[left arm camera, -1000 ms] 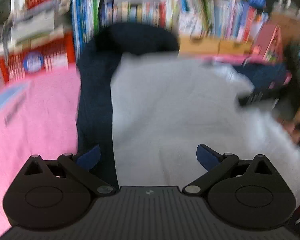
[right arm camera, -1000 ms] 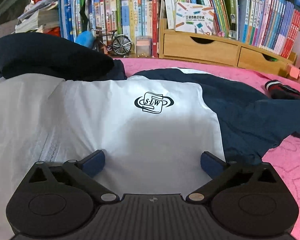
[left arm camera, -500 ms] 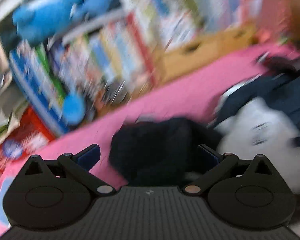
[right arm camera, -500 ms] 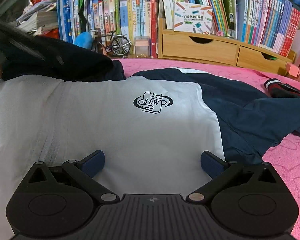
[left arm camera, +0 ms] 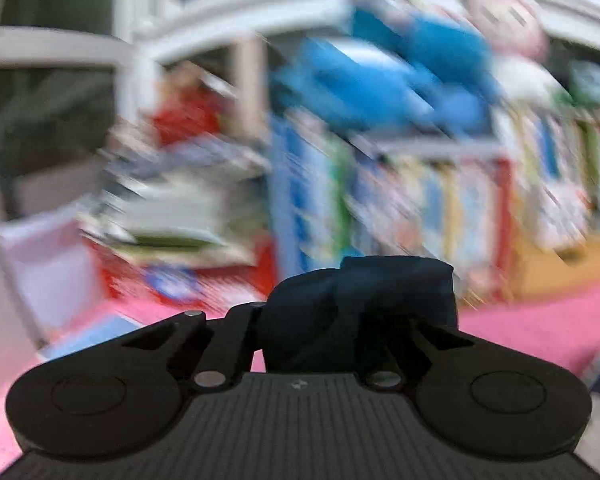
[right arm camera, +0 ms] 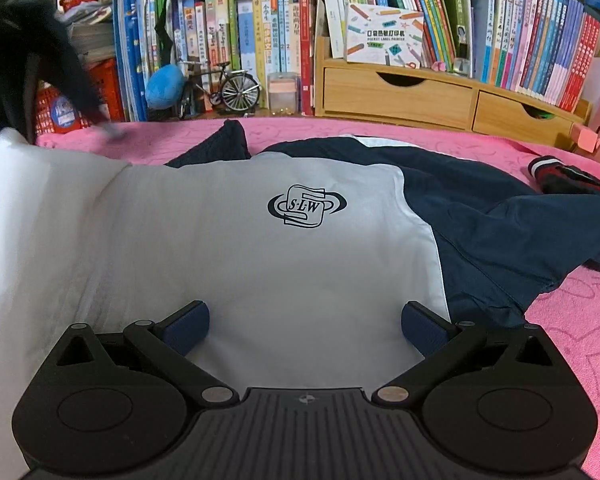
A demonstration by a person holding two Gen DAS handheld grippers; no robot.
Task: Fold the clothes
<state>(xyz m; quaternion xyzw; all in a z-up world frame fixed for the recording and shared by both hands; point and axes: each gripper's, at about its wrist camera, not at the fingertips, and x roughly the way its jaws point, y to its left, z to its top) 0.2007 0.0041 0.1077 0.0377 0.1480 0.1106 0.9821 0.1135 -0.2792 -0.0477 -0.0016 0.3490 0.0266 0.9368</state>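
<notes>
A white and navy jacket [right arm camera: 260, 248] with a black S·L·W logo [right arm camera: 307, 206] lies spread on the pink blanket [right arm camera: 572, 320]. My right gripper [right arm camera: 305, 326] hovers low over its white body, open, with nothing between the fingers. My left gripper [left arm camera: 340, 320] is shut on a bunched fold of the jacket's navy sleeve [left arm camera: 364, 300] and holds it up off the blanket. In the right wrist view that lifted sleeve [right arm camera: 40, 60] hangs blurred at the upper left. The other navy sleeve [right arm camera: 480, 208] lies flat to the right, ending in a red-striped cuff [right arm camera: 556, 172].
A crowded bookshelf [right arm camera: 260, 32] and wooden drawers [right arm camera: 400, 92] line the far edge of the blanket. A model bicycle [right arm camera: 224, 88], a blue ball [right arm camera: 164, 86] and a red crate [right arm camera: 108, 88] stand in front of the books. The left wrist view is heavily blurred.
My left gripper closed on the navy sleeve and lifted it up and to the left, off the jacket's upper left. The right gripper stayed still.
</notes>
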